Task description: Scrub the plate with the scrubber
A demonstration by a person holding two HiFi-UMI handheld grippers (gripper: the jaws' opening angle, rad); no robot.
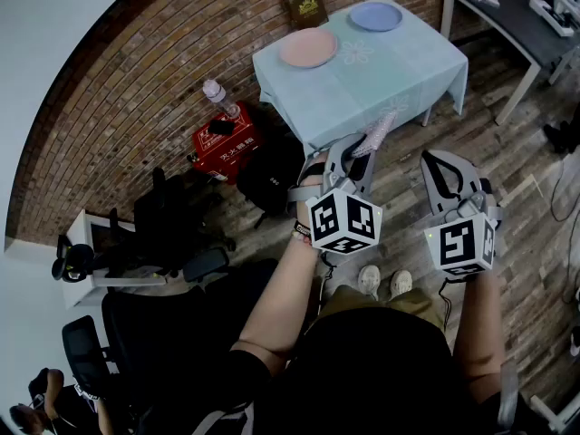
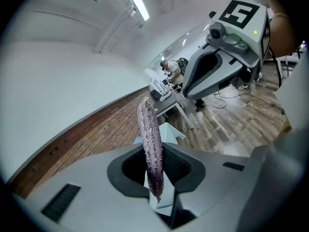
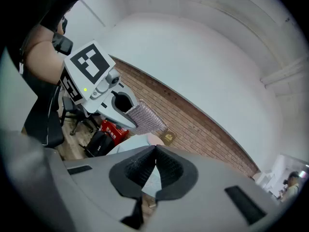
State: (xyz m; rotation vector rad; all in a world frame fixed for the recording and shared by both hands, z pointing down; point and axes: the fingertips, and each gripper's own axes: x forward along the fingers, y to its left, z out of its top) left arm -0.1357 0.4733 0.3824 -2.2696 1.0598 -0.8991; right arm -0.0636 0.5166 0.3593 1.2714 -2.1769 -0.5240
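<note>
L gripper [image 1: 355, 157]: jaws clamped on scrubber [image 2: 150, 149], held edge-on, its top sticking up past the tips.
R gripper [image 1: 444, 166]: jaws together, nothing btwn them (pads meet at the tips).
Scrubber: glittery purple, in the air, short of the table [image 1: 399, 75].
Plates: pink plate [image 1: 308, 48] & blue plate [image 1: 376, 16] lie on the table w/ the pale cloth, well apart from both grippers.

My scrubber [image 2: 150, 149]: rough, glittery mesh; tablecloth [image 1: 408, 66]: matt cloth; pink plate [image 1: 308, 48]: smooth, dull sheen; floor [image 1: 535, 152]: worn wood planks; wall [image 1: 136, 89]: rough brick.
</note>
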